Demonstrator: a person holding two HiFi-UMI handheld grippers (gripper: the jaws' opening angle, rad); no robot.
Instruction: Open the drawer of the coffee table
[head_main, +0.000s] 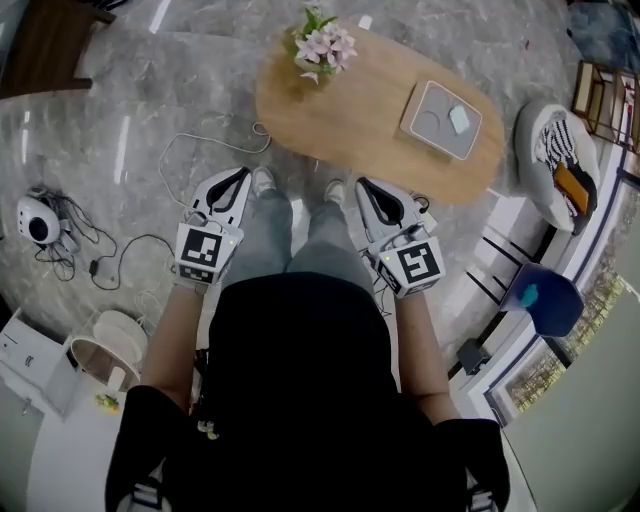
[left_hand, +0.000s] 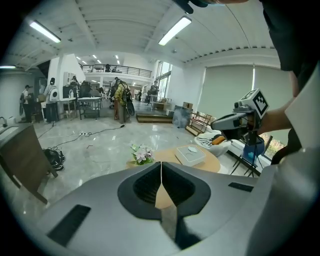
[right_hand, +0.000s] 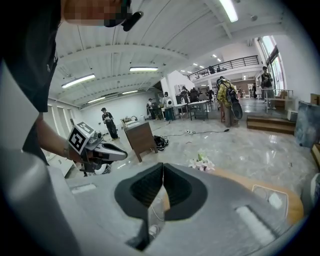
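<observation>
The oval wooden coffee table (head_main: 350, 115) stands on the marble floor ahead of the person's feet. On it are a pot of pink flowers (head_main: 322, 45) and a grey tray (head_main: 441, 122). No drawer shows from above. My left gripper (head_main: 244, 177) and right gripper (head_main: 361, 186) hang side by side over the person's knees, short of the table's near edge. Both are shut with nothing between the jaws. In the left gripper view the closed jaws (left_hand: 161, 164) point at the table top (left_hand: 210, 161). The right gripper's closed jaws (right_hand: 163, 165) point toward the flowers (right_hand: 201, 162).
Cables (head_main: 200, 150) trail across the floor left of the table, near a white device (head_main: 35, 222). A white seat with striped cloth (head_main: 555, 160) and a blue stool (head_main: 545, 298) stand at the right. A brown cabinet (right_hand: 140, 137) and several people are farther off.
</observation>
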